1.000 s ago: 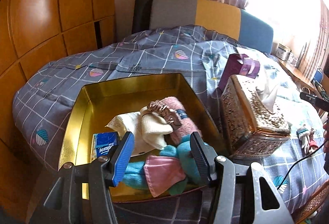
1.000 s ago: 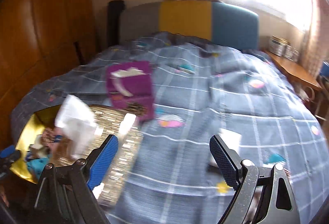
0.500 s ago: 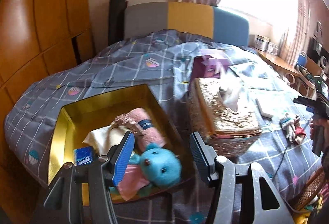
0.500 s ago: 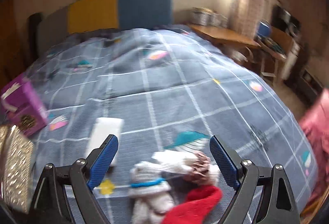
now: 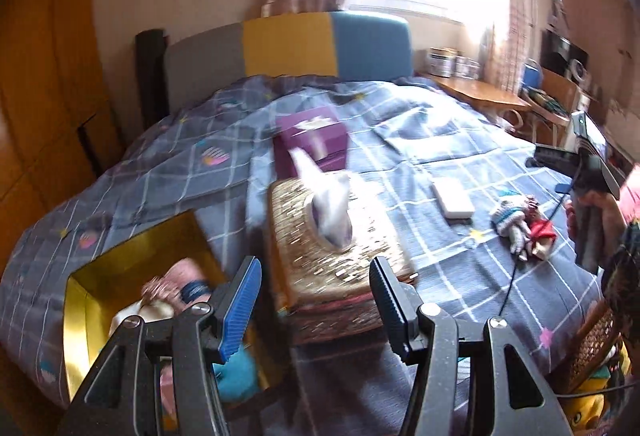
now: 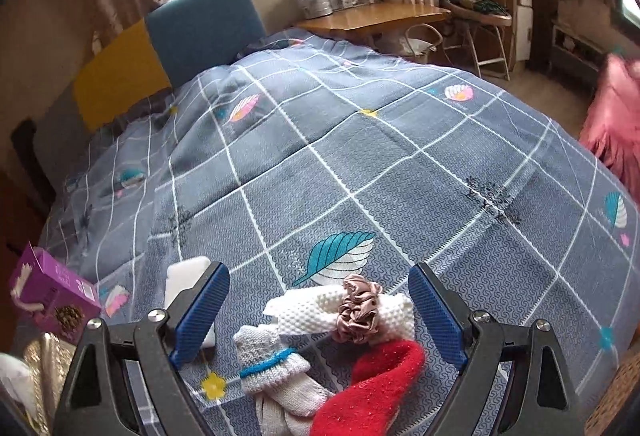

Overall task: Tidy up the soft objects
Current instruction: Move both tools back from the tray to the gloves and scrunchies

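Right tool [image 6: 318,310] has dropped over the socks [image 6: 320,352]; both tools gape, empty.

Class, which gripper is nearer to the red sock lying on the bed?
Right. The right gripper hangs open directly over the red sock. The left gripper is open too, over by the gold box, with the sock far to its right.

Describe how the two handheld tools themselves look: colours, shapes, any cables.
Both match. The left tool and right tool each have two black angular plastic arms with triangular cut-outs and silver screw heads at the joints. Each finger ends in a flat ribbed pad, blue on its faces and dark on its grip side. In the left view, a thin black cable trails from the right tool's grey handle.
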A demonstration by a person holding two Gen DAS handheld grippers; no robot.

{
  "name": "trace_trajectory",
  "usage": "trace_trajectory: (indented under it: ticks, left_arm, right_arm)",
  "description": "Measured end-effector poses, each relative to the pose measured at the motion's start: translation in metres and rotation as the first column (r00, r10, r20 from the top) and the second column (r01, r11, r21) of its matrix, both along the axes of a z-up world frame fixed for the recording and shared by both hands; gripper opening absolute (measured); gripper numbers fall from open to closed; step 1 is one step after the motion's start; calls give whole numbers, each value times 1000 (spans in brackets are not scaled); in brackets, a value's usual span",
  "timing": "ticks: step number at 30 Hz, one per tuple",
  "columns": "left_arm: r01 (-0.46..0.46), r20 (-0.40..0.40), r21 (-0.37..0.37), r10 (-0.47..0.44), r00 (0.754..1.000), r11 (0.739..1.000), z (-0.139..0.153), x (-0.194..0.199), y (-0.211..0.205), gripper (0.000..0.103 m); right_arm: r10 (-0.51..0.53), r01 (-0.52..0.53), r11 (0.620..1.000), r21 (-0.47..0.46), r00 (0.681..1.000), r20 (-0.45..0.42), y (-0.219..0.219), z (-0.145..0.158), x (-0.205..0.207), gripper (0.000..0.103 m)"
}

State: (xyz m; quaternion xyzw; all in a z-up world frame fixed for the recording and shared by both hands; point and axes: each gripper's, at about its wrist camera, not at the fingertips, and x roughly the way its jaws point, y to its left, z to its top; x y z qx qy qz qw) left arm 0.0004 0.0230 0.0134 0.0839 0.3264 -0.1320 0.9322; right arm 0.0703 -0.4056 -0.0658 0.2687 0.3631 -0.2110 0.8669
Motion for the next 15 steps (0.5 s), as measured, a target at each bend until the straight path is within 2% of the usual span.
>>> trace_trajectory:
  ticks: [4, 8, 11, 15]
  left_arm:
    - [73, -1, -10, -73, 997, 997, 6, 10, -26, 57]
    - [154, -29, -23, -155, 988, 988, 3, 19, -56, 57]
    - [191, -84, -36, -194, 978, 981, -7, 28, -76, 57]
    - [242, -160, -60, -249, 955, 968, -25, 40, -106, 57]
  right_arm:
    - [-105, 101, 985, 137, 994, 22, -25, -8, -14, 93]
    - [-184, 175, 945, 275, 983, 5, -44, -23, -24, 93]
    - [-191, 184, 930, 319, 982, -9, -47, -29, -25, 93]
    - [-169, 153, 934, 322, 985, 21, -43, -25, -24, 93]
